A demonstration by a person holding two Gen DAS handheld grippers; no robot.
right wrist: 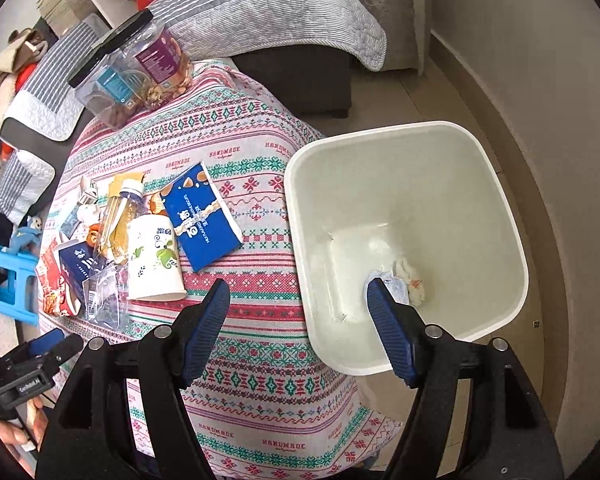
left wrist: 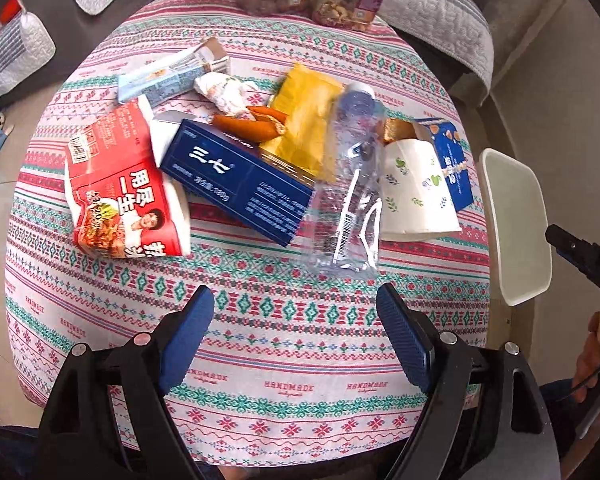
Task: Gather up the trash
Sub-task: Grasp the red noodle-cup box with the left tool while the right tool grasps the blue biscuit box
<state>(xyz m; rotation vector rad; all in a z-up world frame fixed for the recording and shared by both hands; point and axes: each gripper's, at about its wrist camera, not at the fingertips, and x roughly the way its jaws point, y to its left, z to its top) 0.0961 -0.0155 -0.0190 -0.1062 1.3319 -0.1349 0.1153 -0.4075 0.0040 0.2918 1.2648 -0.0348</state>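
Two fisheye views look down along a pair of hand-held grippers above a counter covered in a patterned pink, green and white cloth.

The left hand-held gripper (left wrist: 296, 334) has its blue-padded jaws standing wide apart, with nothing between them and only bare cloth beneath. Just ahead of it lies a heap of trash: a crushed clear plastic bottle (left wrist: 348, 184) nearest its right finger, a navy box (left wrist: 236, 182) straight ahead, a red noodle packet (left wrist: 120, 188) ahead and to the left, and a white paper cup (left wrist: 418, 192) on its side ahead and to the right. Further ahead are a yellow wrapper (left wrist: 308, 116) and a crumpled tissue (left wrist: 224, 90).

The right hand-held gripper (right wrist: 298, 322) is also open and empty. Its left finger hangs over the cloth and its right finger over the white bin (right wrist: 496, 184) standing beside the counter. Crumpled paper scraps (right wrist: 408, 282) lie at the bottom of the bin, just beyond that right finger.

The next pick looks like the left gripper's job. A good choice would be the bottle, the nearest piece and on top of the pile: straddle its narrow width, close firmly since the thin plastic will give, and lift straight up so that the box and cup beside it are not dragged along. Then carry it to the bin on the right.
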